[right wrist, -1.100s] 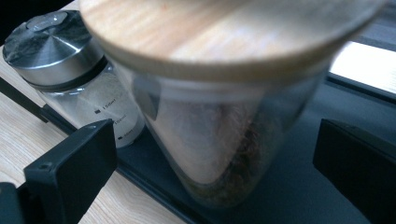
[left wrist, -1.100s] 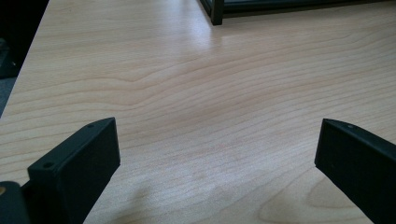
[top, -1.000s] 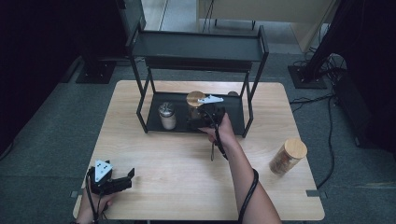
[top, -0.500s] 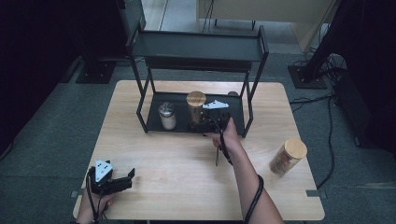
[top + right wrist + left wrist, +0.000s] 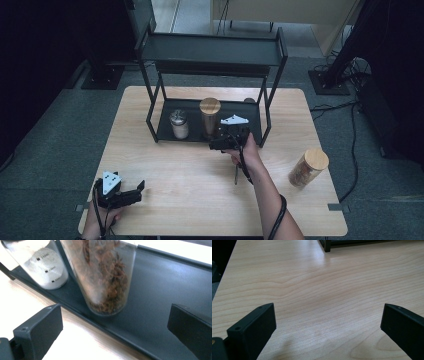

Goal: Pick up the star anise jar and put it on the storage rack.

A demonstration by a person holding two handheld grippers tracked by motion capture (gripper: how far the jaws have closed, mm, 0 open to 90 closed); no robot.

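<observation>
Right claw (image 5: 223, 144) gapes empty just before the spice jar (image 5: 105, 277) on the rack tray (image 5: 160, 290).

Between the wide-spread jaws of the right gripper (image 5: 115, 322), the spice jar (image 5: 103, 275) is met straight ahead, standing on the black tray (image 5: 160, 290) of the rack. Left of it, past the left jaw, the way is blocked by the white-filled jar (image 5: 43, 262). Right of the spice jar, bare tray floor is left free. Ahead of the left gripper (image 5: 328, 320), open table (image 5: 324, 285) is offered, closed far ahead only by the rack's foot (image 5: 327, 246).
</observation>
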